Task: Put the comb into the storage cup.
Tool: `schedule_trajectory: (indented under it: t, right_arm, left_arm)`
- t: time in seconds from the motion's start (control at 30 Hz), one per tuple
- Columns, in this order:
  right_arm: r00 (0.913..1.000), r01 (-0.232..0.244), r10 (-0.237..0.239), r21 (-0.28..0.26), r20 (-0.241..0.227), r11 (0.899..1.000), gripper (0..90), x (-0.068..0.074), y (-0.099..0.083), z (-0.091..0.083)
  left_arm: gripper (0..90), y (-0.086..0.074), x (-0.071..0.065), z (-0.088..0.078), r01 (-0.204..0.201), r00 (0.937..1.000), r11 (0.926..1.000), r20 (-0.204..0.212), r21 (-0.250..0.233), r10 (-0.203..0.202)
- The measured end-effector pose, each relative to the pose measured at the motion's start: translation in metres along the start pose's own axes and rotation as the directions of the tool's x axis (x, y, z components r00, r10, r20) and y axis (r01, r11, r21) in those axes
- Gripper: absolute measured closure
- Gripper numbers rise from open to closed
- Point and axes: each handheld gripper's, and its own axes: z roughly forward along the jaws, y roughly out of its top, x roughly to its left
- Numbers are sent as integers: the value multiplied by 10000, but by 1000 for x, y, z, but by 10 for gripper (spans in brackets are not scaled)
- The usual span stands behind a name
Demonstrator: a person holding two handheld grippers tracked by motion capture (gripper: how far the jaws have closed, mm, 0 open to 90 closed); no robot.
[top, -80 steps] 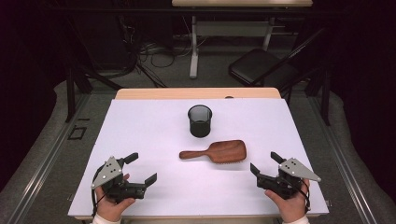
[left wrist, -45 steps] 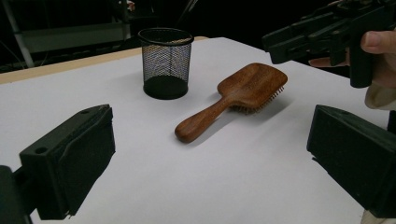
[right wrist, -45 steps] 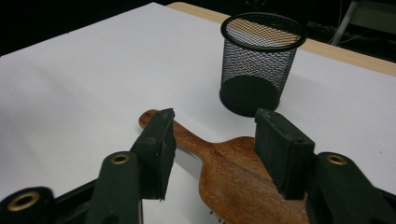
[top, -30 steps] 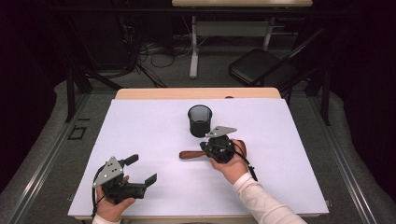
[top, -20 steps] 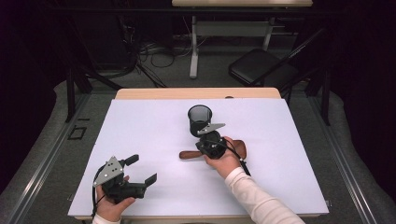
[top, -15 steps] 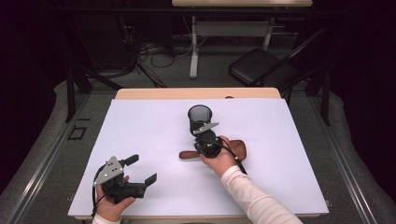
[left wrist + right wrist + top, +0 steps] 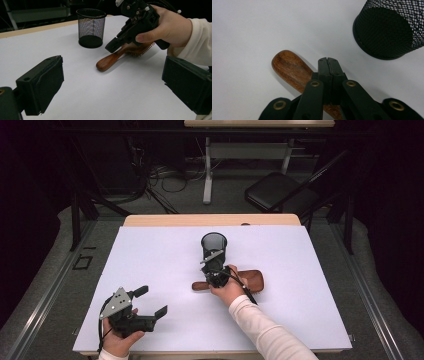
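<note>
Lowering right hand-held gripper (image 7: 328,60), nearer hairbrush handle (image 7: 289,68)

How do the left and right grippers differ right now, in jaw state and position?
The left gripper has its jaws spread wide with nothing between them; the right gripper has its jaws pressed together, shut on nothing. The left gripper sits at the near left of the white table, away from everything; the right gripper hangs just over the wooden hairbrush handle, beside the black mesh cup. Both are black and hand-held.
</note>
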Motion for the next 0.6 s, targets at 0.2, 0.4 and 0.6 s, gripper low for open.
schedule_trajectory:
  t: [0.2,0.4,0.6]
  right_arm:
    - [10000,73,-73,271,13,9996,900,1,-1,3]
    - [9998,180,-177,414,-94,9990,900,4,-3,1]
    - [9992,273,-258,498,-301,9984,900,8,-7,-3]
  left_arm:
    - [40,0,0,1,15,10000,10000,19,15,-15]
    - [40,0,0,1,11,10000,10000,-26,61,-10]
    - [41,0,0,1,19,10000,10000,-34,61,-19]
